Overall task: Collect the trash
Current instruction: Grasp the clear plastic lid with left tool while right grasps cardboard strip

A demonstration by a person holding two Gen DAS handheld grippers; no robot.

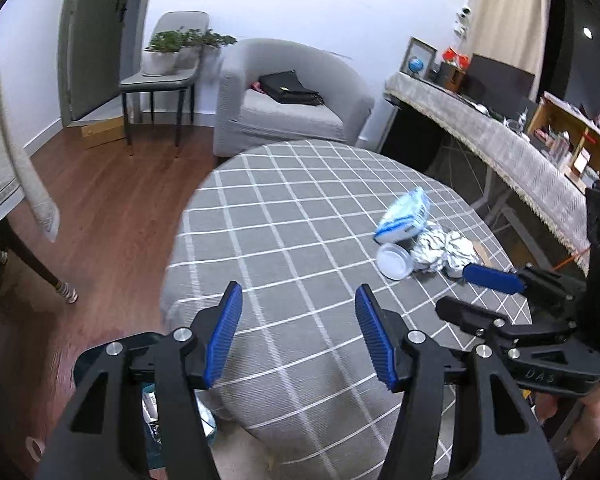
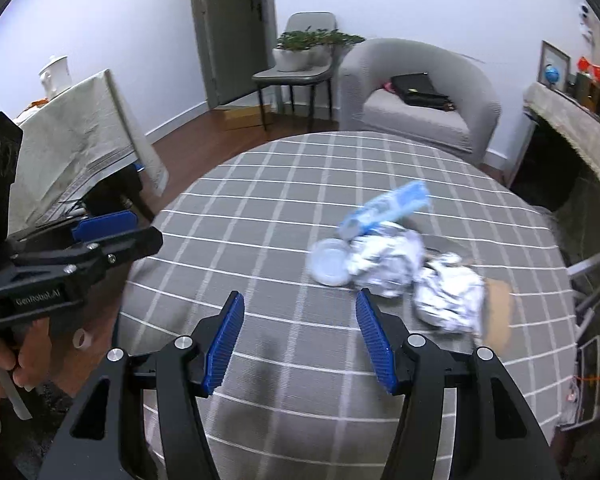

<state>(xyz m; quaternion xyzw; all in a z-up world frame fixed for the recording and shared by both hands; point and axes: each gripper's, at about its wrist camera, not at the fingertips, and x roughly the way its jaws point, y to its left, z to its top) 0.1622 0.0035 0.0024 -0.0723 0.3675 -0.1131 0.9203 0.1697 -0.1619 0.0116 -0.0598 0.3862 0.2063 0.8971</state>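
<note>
The left gripper [image 1: 299,332] hung with its ribbed blue pads parted and empty above the round table [image 1: 260,208], draped in grey checked cloth. The right gripper [image 2: 300,338] gaped equally, holding nothing. Beyond it on the table lay two crumpled foil balls [image 2: 416,276], a clear plastic lid [image 2: 328,266] and a blue-white wrapper [image 2: 388,206], clustered touching. Only the right view showed a brown paper scrap [image 2: 498,312] beside the foil; only the left view showed the long cloth-covered sideboard [image 1: 500,136].

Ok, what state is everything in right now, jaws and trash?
Left gripper: jaws open, empty.
Right gripper: jaws open, empty.
Blue wrapper: crumpled, on the table.
Foil balls: crumpled, touching.
Plastic cup: on its side.
</note>
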